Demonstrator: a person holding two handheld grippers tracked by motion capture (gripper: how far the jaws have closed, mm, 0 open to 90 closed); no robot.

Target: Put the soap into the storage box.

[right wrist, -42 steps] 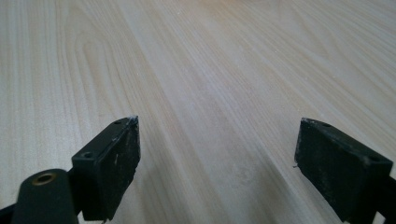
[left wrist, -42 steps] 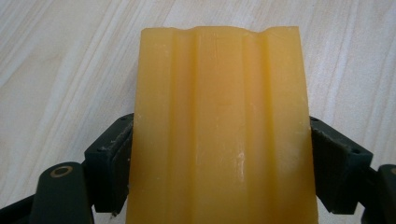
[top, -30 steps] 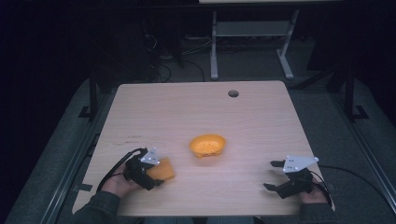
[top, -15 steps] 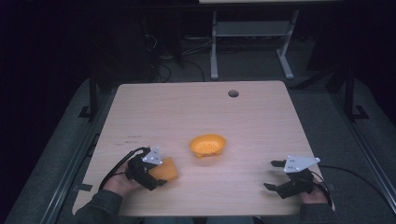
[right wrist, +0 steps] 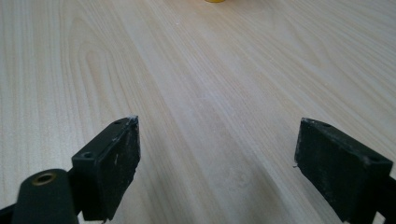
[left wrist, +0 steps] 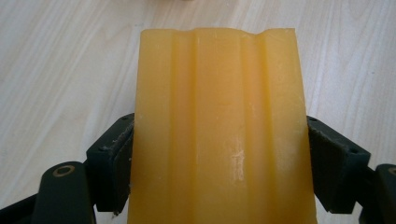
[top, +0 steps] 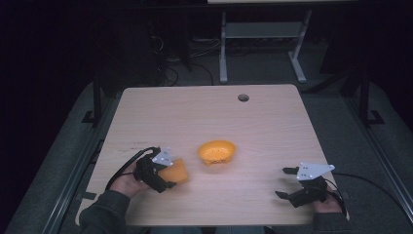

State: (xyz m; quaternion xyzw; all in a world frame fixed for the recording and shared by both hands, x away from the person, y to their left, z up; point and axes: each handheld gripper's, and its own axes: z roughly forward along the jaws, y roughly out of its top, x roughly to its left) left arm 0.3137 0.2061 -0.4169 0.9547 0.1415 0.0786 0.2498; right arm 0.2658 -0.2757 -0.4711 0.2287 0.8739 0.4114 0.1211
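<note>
Sleeves and hands are seen at the bottom edge of the high view, cut off by the frame, so little of the person can be made out. The left gripper (top: 168, 176) is held near the front left of the desk (top: 204, 117) and is closed on an orange block (top: 175, 170). In the left gripper view the block (left wrist: 219, 130) is clamped between the two black jaws, one pressed against each long side; its ribbed upper face is shown, while its near end is cut off by the lower edge and its underside is hidden. Whether the block rests on the desk or is lifted just above it cannot be told.

The right gripper (top: 287, 183) is held at the front right of the desk, well apart from the block. Its jaws are spread wide with nothing between them, and in the right gripper view (right wrist: 217, 172) bare wood grain is seen in the gap.

Farther in, near the middle of the desk, an orange bowl (top: 217, 151) stands just beyond the block; whether anything lies inside is hard to tell. A small yellow sliver at the top edge of the right gripper view is cut off. At the far edge a round hole (top: 243, 97) is set into the desk. Beyond it, metal legs (top: 223, 48) and cables are barely made out in the dark.
</note>
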